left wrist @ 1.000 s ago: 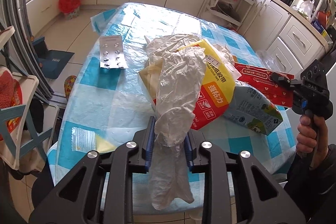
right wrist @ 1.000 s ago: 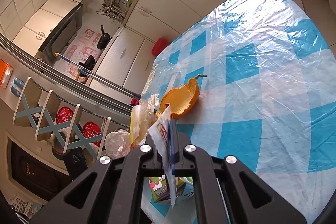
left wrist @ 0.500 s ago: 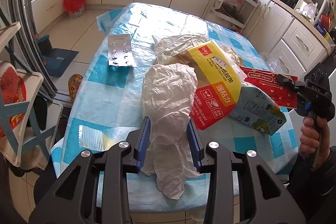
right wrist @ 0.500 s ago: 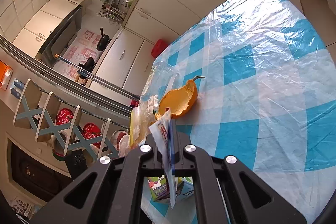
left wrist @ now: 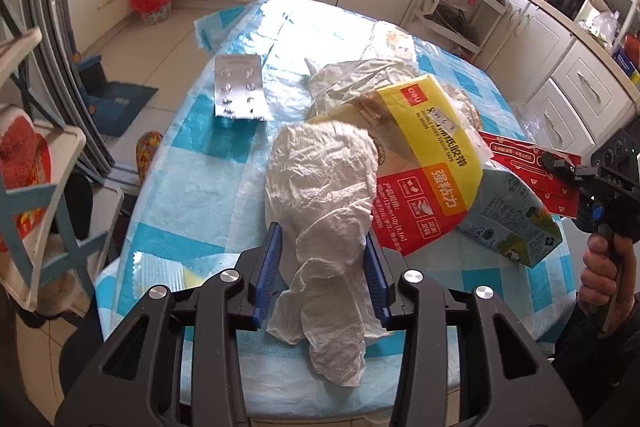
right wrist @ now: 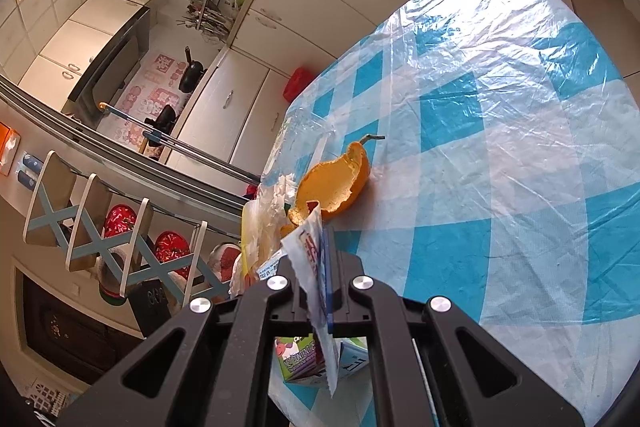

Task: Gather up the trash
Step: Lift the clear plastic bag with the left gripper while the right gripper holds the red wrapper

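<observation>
Midway, I judge: the left gripper (left wrist: 323,267), jaws just closing, clamps a glove (left wrist: 320,195) over the pile (left wrist: 424,163); the right gripper (right wrist: 320,247) pinches a wrapper (right wrist: 310,251); blister pack (left wrist: 238,93) beyond and peel (right wrist: 332,187) remain.

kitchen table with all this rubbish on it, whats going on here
A person is clearing trash off a checked table, a hand-held gripper in each hand. The left hand-held gripper has a crumpled white plastic glove between its fingers; its jaws have just been closing. The right hand-held gripper is shut on a thin red and white wrapper. A yellow and red package, a milk carton, a blister pack and an orange peel lie on the table.
</observation>
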Tool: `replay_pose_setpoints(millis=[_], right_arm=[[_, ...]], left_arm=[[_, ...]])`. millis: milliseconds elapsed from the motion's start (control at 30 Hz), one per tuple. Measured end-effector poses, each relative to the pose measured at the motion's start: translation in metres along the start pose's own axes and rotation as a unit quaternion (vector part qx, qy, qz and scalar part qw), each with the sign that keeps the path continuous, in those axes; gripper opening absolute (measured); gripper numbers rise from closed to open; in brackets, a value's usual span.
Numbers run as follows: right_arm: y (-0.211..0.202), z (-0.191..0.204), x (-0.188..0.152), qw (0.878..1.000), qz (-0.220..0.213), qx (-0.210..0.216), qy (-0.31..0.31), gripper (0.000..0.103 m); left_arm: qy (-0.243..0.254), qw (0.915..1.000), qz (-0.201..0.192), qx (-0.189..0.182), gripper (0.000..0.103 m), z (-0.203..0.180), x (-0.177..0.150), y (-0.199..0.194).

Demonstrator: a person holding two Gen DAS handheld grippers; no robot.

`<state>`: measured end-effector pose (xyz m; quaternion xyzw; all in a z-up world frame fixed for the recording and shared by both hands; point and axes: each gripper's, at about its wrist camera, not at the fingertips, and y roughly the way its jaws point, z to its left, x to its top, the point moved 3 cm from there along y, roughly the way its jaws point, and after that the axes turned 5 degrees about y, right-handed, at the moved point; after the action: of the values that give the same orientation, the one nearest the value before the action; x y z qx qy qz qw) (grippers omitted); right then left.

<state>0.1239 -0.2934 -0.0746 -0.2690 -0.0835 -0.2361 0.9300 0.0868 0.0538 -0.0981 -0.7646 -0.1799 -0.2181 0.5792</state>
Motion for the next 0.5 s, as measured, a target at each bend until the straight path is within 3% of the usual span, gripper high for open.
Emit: replay_pose_setpoints(millis=[33, 100, 500], right_arm=[[0.000, 0.000, 0.000, 1.000, 0.000, -0.005, -0.002, 0.005], [0.001, 0.001, 0.000, 1.000, -0.002, -0.015, -0.006, 0.005], [-0.011, -0.004, 0.002, 0.999, -0.035, -0.022, 0.000, 0.003]], left_arm=[[-0.006, 1.0000, 0.002, -0.002, 0.014, 0.001, 0.000, 0.001], [-0.014, 0.9999, 0.001, 0.000, 0.008, 0.004, -0.001, 0.000], [-0.044, 0.9963, -0.065, -0.036, 0.006, 0.011, 0.010, -0.059]])
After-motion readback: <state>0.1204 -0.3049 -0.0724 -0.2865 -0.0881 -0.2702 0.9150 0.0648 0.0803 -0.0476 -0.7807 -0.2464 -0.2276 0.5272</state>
